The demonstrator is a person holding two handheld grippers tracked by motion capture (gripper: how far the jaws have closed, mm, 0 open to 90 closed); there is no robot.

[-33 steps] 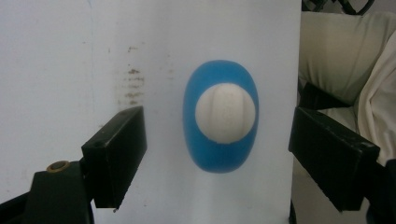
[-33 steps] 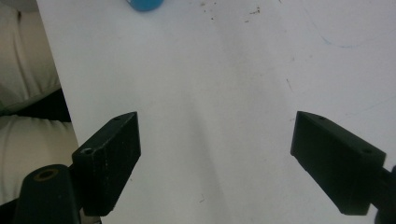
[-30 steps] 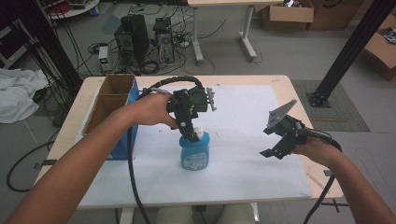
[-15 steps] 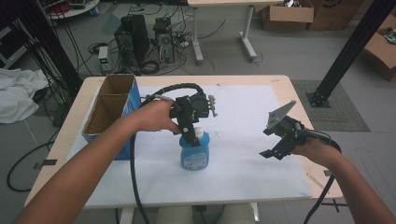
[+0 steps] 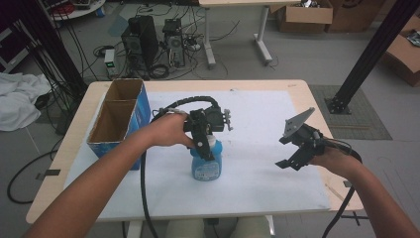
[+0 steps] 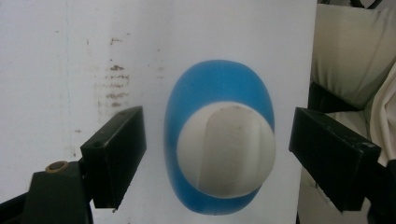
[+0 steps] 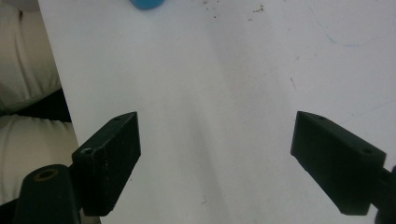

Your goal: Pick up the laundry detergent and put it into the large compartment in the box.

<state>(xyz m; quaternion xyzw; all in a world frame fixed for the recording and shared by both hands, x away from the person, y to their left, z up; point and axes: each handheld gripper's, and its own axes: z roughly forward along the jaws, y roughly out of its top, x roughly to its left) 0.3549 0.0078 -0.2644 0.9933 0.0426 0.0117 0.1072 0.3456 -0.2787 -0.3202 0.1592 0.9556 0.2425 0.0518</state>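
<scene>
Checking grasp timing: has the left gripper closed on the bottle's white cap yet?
No, in the left gripper view the left gripper stands open, gaps either side of the white cap.

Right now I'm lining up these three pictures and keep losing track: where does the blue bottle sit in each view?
High view: the blue bottle stands upright at centre, under the left gripper.
Left gripper view: seen from above at centre, its white cap between the open jaws, not touched.
Right gripper view: a blue sliver at the top edge, left of centre.
Shared landmark: the white sheet under the bottle.
</scene>
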